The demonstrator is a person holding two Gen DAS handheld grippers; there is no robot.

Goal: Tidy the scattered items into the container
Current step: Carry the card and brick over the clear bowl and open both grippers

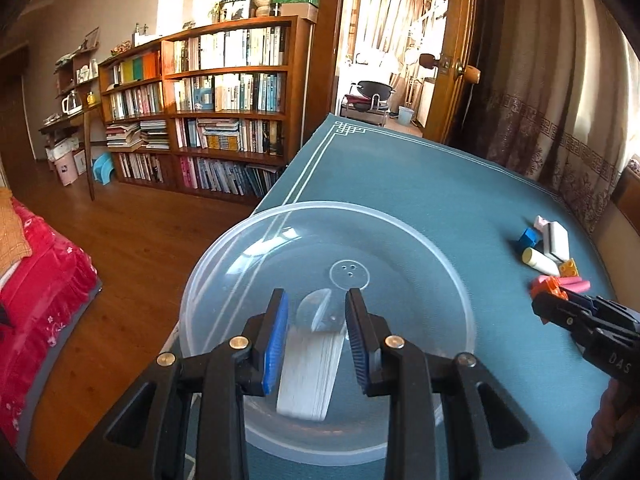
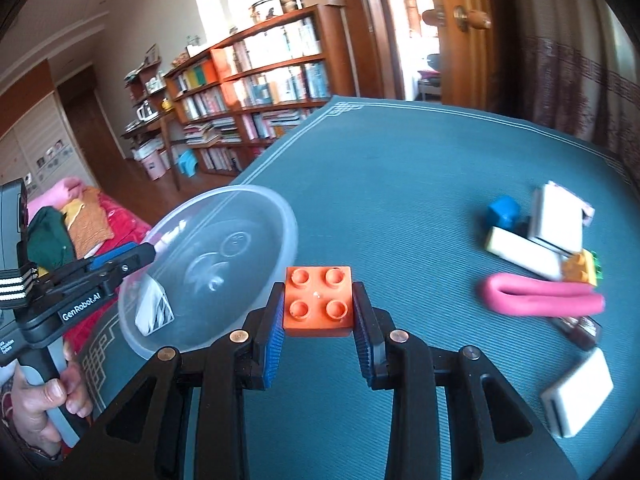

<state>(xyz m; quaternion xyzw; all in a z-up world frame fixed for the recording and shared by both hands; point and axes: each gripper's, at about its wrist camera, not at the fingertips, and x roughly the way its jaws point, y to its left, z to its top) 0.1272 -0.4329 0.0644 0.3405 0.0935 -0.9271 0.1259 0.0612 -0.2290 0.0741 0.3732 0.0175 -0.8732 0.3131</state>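
A clear round plastic container (image 1: 420, 248) sits at the near left corner of the teal table mat (image 1: 400, 176). My left gripper (image 1: 317, 300) hangs open over it. A white block (image 1: 308, 376) lies inside the container below the fingers, blurred. In the right wrist view the same white block (image 2: 154, 312) rests against the wall of the container (image 2: 280, 216), under the left gripper (image 2: 136, 256). My right gripper (image 2: 319, 292) is shut on an orange studded brick (image 2: 319, 308), held above the mat to the right of the container.
Scattered at the right are a blue brick (image 2: 503, 212), two white blocks (image 2: 556, 218) (image 2: 578, 392), a cream stick (image 2: 520, 254), an orange-and-green brick (image 2: 584, 268), a folded pink strip (image 2: 540, 292) and a dark item (image 2: 580, 330). Curtains hang behind. The table's left edge drops to wood floor.
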